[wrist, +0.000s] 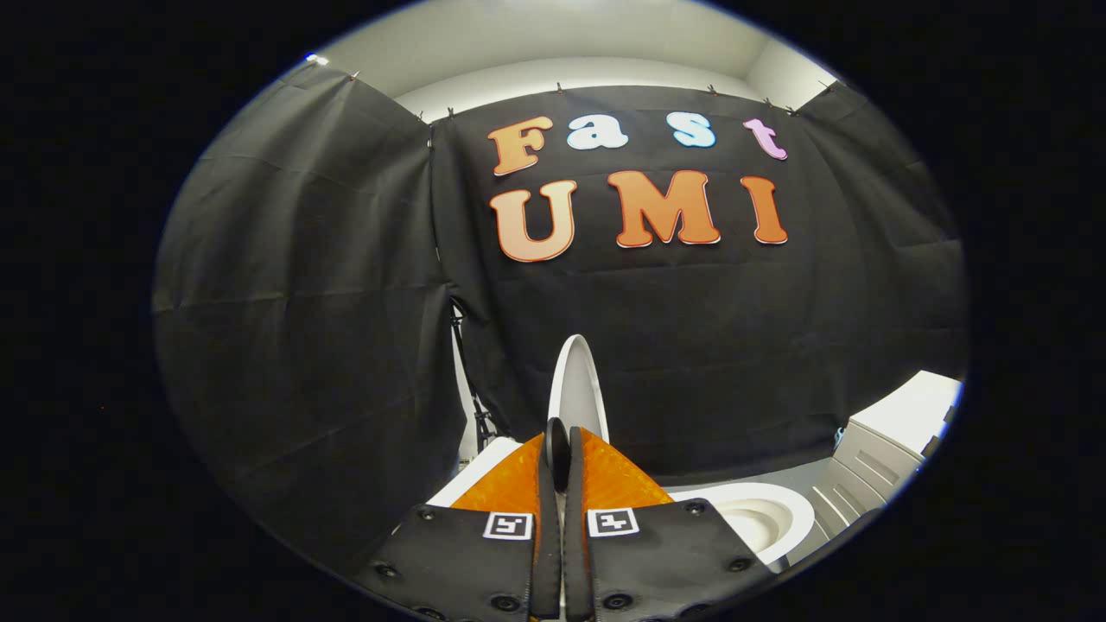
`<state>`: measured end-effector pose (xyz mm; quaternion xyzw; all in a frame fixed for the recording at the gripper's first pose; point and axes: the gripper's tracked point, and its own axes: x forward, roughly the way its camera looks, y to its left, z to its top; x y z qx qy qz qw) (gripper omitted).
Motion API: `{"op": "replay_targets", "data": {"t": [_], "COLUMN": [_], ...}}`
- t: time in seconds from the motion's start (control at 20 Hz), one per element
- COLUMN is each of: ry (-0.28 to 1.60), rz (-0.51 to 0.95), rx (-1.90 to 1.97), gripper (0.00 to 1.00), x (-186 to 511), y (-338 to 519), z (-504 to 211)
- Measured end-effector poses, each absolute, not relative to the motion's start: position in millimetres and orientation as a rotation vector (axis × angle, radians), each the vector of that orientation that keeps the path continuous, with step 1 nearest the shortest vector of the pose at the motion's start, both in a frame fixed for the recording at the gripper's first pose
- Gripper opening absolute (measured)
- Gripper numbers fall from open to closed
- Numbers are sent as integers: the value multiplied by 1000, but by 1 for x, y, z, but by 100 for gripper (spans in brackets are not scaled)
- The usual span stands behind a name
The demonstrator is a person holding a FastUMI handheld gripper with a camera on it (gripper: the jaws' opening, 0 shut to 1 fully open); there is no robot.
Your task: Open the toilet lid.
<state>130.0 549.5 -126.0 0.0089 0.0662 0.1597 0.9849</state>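
- Bowl [760,510] of the toilet lies exposed, beside the fingers.
- Lid [577,380] stands upright, edge-on, just ahead of the fingertips; lifting looks nearly finished.
- Gripper [557,449] is pinched on the lid's edge; next, release.

The gripper [560,449] has two broad, wedge-shaped fingers [510,488] tapering toward narrow tips. Each sits on a dark mounting plate [458,561] fixed with round screws [386,570] and carries a small square black-and-white marker [507,525], its pattern perhaps a tracking code.
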Motion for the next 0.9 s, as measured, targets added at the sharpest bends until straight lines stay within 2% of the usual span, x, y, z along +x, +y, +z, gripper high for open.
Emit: {"op": "replay_targets", "data": {"t": [0.55, 0.65, 0.75, 0.9], "ry": [118, 132, 152, 119], "rz": [387, 409, 418, 414], "rx": [-29, -27, -14, 27], "gripper": [10, 25, 25, 56], "x": [124, 118, 119, 115], "y": [594, 600, 604, 593], "z": [-133, -141, -144, -124]}}
